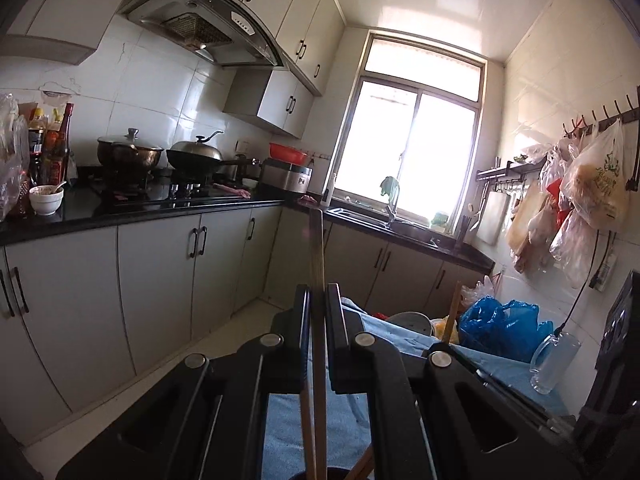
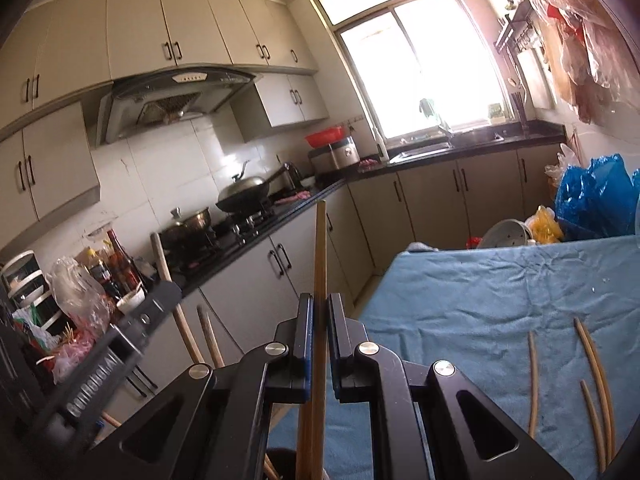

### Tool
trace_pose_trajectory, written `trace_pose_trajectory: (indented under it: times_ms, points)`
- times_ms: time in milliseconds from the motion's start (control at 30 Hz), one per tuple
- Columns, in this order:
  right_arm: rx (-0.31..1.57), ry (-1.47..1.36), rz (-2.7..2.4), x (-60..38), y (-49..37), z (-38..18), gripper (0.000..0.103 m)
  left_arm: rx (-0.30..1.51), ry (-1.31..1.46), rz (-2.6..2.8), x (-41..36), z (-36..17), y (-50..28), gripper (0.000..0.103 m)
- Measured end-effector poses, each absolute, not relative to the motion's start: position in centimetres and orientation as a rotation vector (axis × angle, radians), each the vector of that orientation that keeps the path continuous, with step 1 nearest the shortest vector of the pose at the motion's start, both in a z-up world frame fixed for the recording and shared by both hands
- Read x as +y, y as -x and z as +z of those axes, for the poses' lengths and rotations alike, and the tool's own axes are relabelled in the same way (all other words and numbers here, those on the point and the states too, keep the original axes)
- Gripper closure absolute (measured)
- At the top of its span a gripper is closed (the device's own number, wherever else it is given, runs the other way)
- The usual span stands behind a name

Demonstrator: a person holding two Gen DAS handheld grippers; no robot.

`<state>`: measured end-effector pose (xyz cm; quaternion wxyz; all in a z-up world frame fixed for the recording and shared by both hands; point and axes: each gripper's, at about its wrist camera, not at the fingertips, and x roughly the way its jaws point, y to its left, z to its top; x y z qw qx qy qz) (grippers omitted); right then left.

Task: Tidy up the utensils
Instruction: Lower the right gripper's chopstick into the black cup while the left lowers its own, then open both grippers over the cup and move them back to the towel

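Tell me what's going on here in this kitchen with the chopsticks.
A person is sorting chopsticks with a pair of handheld tongs. The left tongs are shut on one chopstick, and the right tongs are shut on another chopstick, both sticks pointing up and away over the table. Three loose chopsticks lie on the blue cloth to the right. A dark container shows at the bottom edge under the right tongs, more sticks poking up beside it.
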<state>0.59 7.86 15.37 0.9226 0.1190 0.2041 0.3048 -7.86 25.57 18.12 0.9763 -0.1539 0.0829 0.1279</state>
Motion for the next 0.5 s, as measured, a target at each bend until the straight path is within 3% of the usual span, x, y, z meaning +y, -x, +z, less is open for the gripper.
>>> trace_pose_trajectory:
  times_ms: [167,233,300,500]
  points:
    - [0.437,-0.237,0.628,7.7,-0.4,15.1,0.094,0.180,0.296,0.278,25.3,18.6,8.8,0.096]
    - [0.433,-0.228,0.621,7.4,0.0,15.4,0.086,0.183,0.285,0.294,25.1,19.0,9.3,0.092]
    - [0.424,-0.229,0.617,7.1,0.5,15.7,0.065,0.179,0.271,0.318,24.9,19.5,10.0,0.070]
    - [0.411,-0.229,0.590,5.5,1.9,16.6,0.062,0.147,0.194,0.396,23.5,20.8,13.2,0.052]
